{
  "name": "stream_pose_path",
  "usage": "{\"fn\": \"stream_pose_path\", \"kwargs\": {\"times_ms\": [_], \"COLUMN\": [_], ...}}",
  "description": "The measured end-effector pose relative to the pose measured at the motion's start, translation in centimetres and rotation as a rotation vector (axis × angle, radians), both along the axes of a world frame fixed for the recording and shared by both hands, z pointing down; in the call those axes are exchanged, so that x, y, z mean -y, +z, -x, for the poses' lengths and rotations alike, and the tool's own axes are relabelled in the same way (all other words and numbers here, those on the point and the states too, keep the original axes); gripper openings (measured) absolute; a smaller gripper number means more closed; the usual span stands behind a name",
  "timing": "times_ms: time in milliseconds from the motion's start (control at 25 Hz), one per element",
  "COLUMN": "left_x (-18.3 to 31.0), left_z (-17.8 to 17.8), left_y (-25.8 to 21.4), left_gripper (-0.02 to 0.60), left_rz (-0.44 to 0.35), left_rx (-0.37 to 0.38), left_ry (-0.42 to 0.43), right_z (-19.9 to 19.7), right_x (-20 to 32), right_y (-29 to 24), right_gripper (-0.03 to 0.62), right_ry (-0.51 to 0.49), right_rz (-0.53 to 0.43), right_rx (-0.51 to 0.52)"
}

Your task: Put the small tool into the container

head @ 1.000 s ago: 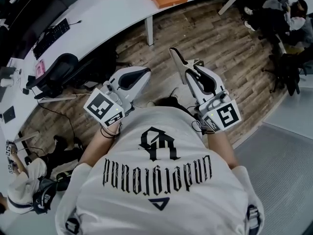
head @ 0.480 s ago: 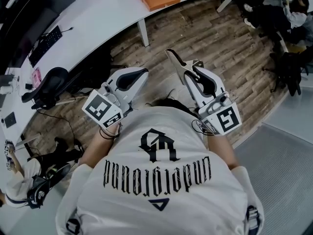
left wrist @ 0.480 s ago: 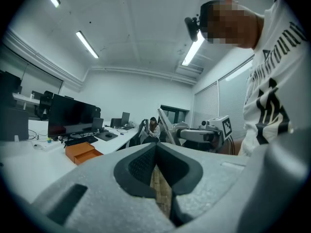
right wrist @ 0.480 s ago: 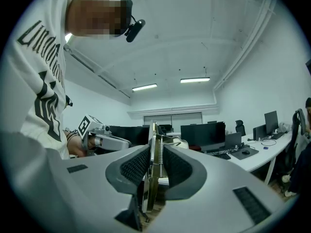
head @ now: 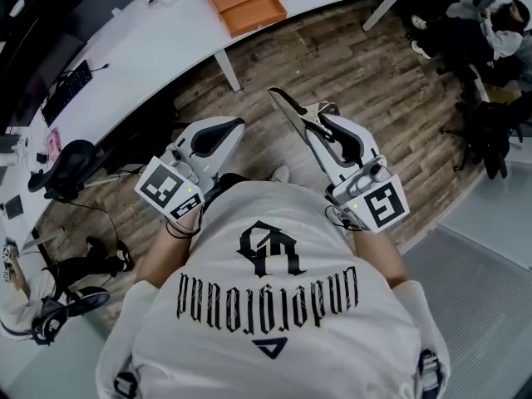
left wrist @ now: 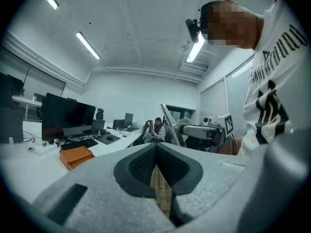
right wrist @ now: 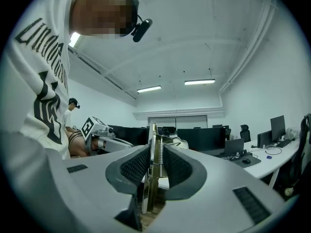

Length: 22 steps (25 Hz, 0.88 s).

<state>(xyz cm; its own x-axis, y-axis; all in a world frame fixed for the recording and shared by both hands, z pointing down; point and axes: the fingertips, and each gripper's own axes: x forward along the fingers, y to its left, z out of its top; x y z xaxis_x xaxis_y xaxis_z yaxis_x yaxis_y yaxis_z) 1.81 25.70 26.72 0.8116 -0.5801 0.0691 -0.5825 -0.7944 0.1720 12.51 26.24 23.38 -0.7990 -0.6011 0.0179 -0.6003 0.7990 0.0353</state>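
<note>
Metal small tool (head: 287, 109) sitting pinched in my right gripper (head: 322, 123) jaws. Left gripper (head: 231, 127) jaws pressed together, empty. Orange container (head: 247, 4) lying on worktop (head: 166, 36), well apart. Needing firm pinch, then centring tool over container before letting go.

My white short-sleeved T-shirt (head: 274, 339) bears black gothic lettering and a black emblem; dark bands (head: 177, 225) ring my left wrist. Left gripper (head: 235, 129) and right gripper (head: 322, 125): pale grey shells, black-and-white marker cubes (head: 169, 188).
</note>
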Motion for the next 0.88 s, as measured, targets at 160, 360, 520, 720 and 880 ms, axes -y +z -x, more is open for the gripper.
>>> {"fn": "stream_pose_path", "kwargs": {"times_ms": [160,360,520,720,880], "left_x": [1.8,3.1,4.2,5.0,6.8], "left_z": [-1.9,-2.8,-2.8,-3.2,-2.4], "left_y": [0.0,0.5,1.1,1.7,1.5], "left_gripper": [0.014,0.014,0.014,0.014,0.014], "left_rz": [0.016,0.02,0.026,0.023,0.017], "left_rx": [0.0,0.009,0.006,0.004,-0.001], "left_ry": [-0.013,-0.005,0.002,0.022,0.028], "right_z": [-1.7,-2.5,-2.7,-2.9,-1.9], "right_x": [1.9,3.2,4.1,4.7,6.6], "right_y": [-0.7,-0.4,-0.3,0.6,0.7], "right_gripper": [0.092,0.092,0.092,0.092,0.092], "right_ry": [-0.013,-0.011,0.0,0.017,0.018], "right_rz": [0.0,-0.006,-0.004,-0.009,-0.003], "right_rx": [0.012,0.023,0.028,0.017,0.015]}}
